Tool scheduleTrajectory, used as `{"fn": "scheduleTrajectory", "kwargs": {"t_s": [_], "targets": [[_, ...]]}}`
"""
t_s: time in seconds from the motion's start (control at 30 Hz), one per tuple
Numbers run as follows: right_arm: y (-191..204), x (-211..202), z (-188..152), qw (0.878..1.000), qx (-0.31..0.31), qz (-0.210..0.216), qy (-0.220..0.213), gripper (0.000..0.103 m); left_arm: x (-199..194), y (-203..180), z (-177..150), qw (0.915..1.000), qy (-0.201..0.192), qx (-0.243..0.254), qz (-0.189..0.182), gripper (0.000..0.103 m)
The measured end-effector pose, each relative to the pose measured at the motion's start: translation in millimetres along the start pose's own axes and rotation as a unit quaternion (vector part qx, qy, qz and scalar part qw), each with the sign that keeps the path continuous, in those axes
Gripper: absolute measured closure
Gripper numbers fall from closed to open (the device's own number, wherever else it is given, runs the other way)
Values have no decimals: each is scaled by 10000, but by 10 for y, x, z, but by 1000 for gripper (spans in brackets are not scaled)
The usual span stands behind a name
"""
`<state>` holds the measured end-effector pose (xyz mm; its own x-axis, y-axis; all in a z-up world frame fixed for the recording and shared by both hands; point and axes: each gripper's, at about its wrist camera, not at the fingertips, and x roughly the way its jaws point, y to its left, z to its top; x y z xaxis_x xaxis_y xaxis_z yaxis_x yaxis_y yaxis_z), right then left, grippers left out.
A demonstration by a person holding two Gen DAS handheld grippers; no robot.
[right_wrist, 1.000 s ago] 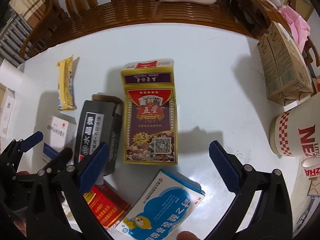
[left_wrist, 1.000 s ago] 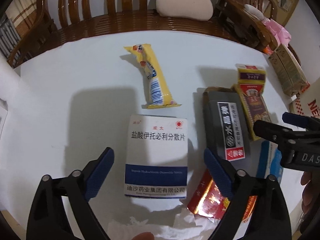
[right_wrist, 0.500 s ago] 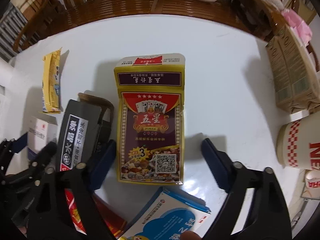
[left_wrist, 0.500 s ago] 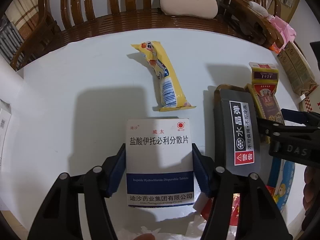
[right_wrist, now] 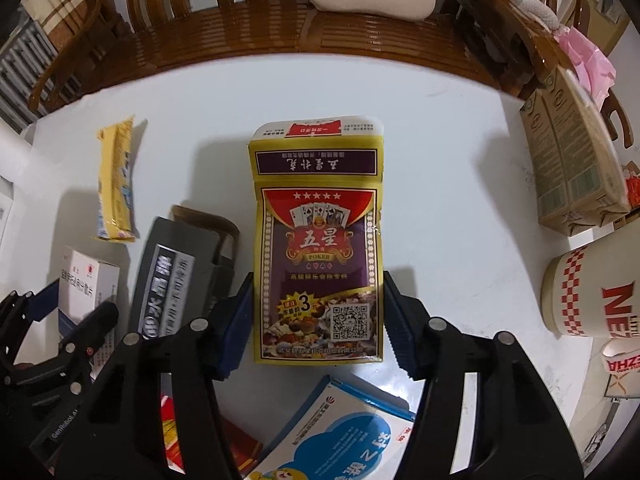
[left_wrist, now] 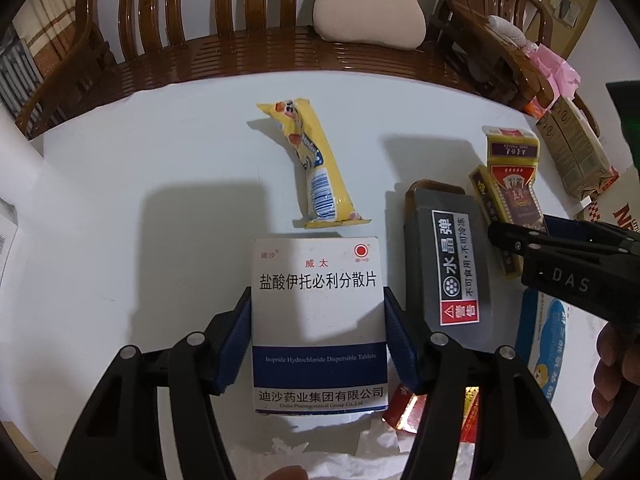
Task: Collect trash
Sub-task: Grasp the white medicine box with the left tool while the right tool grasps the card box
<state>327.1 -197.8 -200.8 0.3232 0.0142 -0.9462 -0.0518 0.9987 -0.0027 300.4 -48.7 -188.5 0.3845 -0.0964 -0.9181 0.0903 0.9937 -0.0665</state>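
Observation:
My left gripper (left_wrist: 318,340) is shut on a white and blue medicine box (left_wrist: 318,300), its pads pressing both long sides. My right gripper (right_wrist: 318,320) is shut on a yellow and purple poker card box (right_wrist: 318,248) with an open top flap. A yellow snack wrapper (left_wrist: 316,168) lies on the white table (left_wrist: 140,160) beyond the medicine box. A grey box with Chinese lettering (left_wrist: 448,268) lies between the two held boxes. The medicine box also shows in the right wrist view (right_wrist: 86,280).
A blue and white carton (right_wrist: 340,436) and a red packet (left_wrist: 408,412) lie near the front edge. A brown drink carton (right_wrist: 568,160) and a red-checked paper cup (right_wrist: 592,292) stand at the right. Crumpled tissue (left_wrist: 328,452) lies at the front. A wooden bench (left_wrist: 240,44) runs behind the table.
Both grippers moved forward and closed: the left onto the medicine box, the right onto the poker card box. One second ago both were open and set back from the boxes.

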Motion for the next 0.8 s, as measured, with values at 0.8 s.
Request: {"fn": "scheduleTrajectory", "kwargs": {"t_s": [0.8], "targets": [[-90, -1608, -522, 9923, 145, 572, -1086, 46, -1357, -303, -283, 9950, -933, 343, 136, 44]]}}
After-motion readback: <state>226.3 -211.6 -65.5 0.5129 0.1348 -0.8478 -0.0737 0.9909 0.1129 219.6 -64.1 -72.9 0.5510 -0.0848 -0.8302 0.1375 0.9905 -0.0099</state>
